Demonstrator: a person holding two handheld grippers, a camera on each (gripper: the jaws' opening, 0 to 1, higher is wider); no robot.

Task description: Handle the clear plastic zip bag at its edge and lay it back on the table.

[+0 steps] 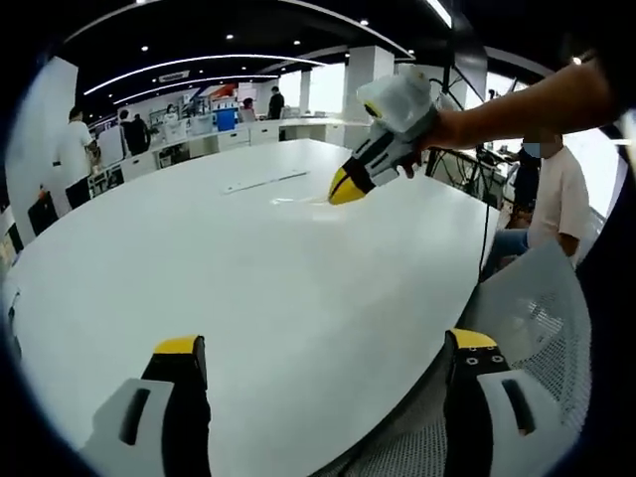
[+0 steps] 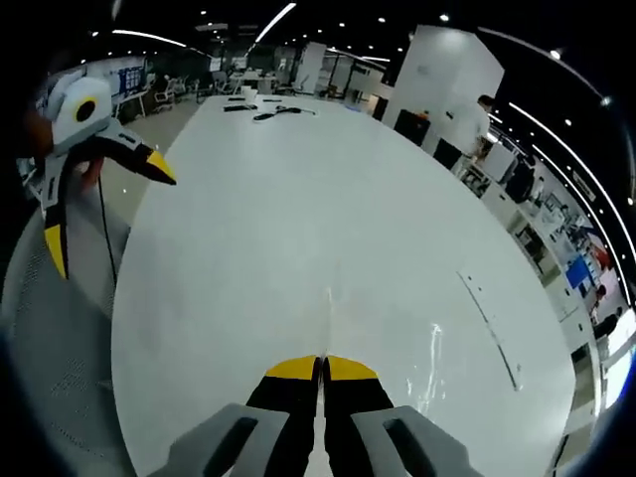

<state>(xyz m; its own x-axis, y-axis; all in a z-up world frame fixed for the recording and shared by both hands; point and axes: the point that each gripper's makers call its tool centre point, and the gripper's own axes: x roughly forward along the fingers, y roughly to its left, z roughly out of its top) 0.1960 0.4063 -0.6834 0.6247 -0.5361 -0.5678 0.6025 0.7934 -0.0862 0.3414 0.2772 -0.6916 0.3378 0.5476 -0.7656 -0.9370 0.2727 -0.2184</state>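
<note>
The left gripper view looks across the big white desk (image 1: 248, 288) from its near edge, with the left gripper (image 1: 323, 358) at the bottom, its two yellow-tipped fingers (image 1: 179, 346) set wide apart and holding nothing. A grey mesh chair back (image 1: 537, 308) sits just right of them. Farther off, the right gripper (image 1: 348, 186) comes in from the upper right, held in a hand (image 1: 442, 127) on an outstretched arm, angled down to the left so that its yellow tips meet the desk. Just by those tips lies the clear bag (image 1: 298, 202), barely readable as a faint shine on the white top; a thin strip (image 1: 263, 181) lies on the desk beyond it.

The right gripper view looks down that gripper's own fingers (image 2: 293, 370), which are pressed together. A thin crease or bag edge (image 2: 328, 318) runs straight away from the tips, and glints of clear film (image 2: 435, 348) show to the right, flat on the desk; its long axis seems to run away from the camera, though its outline is too faint to be sure. Whether the fingers actually pinch the film I cannot tell. At the upper left the left gripper appears again, jaws spread, off the desk's edge.

People stand by workbenches (image 1: 199, 134) in the far background.
</note>
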